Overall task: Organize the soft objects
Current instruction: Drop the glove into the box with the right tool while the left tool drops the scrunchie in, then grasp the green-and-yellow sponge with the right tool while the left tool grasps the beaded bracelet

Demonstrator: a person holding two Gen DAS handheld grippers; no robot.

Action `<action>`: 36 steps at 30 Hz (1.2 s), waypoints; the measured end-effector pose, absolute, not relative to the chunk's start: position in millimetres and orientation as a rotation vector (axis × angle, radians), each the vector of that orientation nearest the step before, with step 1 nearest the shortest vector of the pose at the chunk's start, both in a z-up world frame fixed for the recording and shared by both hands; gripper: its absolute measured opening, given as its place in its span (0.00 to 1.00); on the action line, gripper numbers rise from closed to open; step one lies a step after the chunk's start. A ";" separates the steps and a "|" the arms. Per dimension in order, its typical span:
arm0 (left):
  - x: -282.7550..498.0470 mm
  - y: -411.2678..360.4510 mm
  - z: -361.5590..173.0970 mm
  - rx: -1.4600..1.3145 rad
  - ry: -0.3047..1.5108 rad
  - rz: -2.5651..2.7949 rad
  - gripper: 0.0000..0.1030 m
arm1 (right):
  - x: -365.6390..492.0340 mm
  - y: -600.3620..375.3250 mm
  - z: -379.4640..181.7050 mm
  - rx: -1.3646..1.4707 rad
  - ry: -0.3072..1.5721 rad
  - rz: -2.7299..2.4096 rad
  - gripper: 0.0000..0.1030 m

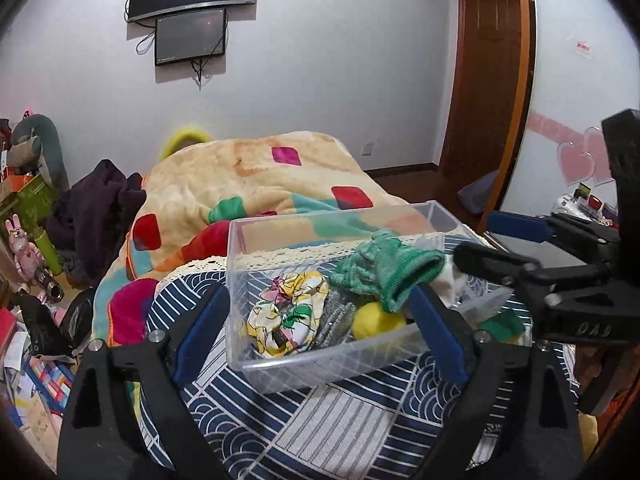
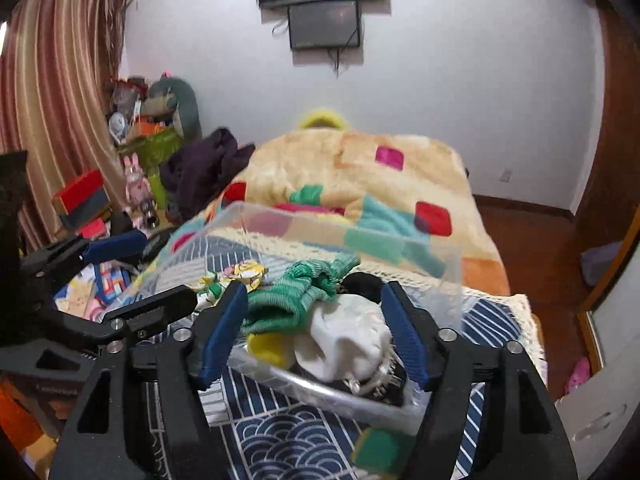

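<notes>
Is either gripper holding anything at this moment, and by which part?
Nothing is held. The left gripper and right gripper both stand open around the clear bin, fingers apart.

Clear bin (image 2: 448, 268) far wall smeared by blur in the right wrist view. Dark items under the white cloth (image 2: 348, 336) mostly hidden, not identifiable. Green-yellow object (image 2: 378, 454) at lower edge blurred. Yellow ball (image 1: 378, 320) partly covered by green glove (image 1: 384, 272).

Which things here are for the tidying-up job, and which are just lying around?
For the job:
clear plastic box
green sock
flowery scrunchie
yellow soft thing
white cloth

Just lying around:
colourful blanket
dark clothes heap
pink bunny toy
wall screens
</notes>
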State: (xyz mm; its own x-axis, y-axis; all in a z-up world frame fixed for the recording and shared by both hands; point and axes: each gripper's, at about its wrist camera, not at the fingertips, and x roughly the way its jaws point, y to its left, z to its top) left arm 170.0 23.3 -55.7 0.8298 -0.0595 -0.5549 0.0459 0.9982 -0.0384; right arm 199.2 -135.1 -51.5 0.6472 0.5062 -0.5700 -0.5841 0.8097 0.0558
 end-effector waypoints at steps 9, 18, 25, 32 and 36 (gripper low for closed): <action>149.7 12.8 -64.3 -0.032 0.626 -0.102 0.97 | 180.2 -168.6 -62.4 -0.134 0.595 0.533 0.76; 136.9 -3.1 -104.3 -0.001 0.753 -0.157 0.97 | 192.1 -189.5 -115.1 -0.122 0.756 0.453 0.76; 128.0 -18.9 -133.1 0.011 0.829 -0.190 0.97 | 193.7 -187.8 -135.5 -0.139 0.804 0.433 0.76; 116.0 -40.3 -149.5 0.042 0.863 -0.249 0.97 | 185.3 -188.5 -140.5 -0.151 0.817 0.440 0.59; 113.8 -46.1 -147.5 0.028 0.853 -0.262 0.97 | 176.4 -191.4 -138.6 -0.159 0.785 0.426 0.57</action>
State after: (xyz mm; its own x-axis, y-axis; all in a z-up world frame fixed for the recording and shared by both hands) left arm 113.8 -46.1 -147.5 0.6273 -0.2175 -0.7477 0.2397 0.9675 -0.0804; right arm 176.4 -191.4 -138.6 0.6277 0.3121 -0.7132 -0.4283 0.9035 0.0184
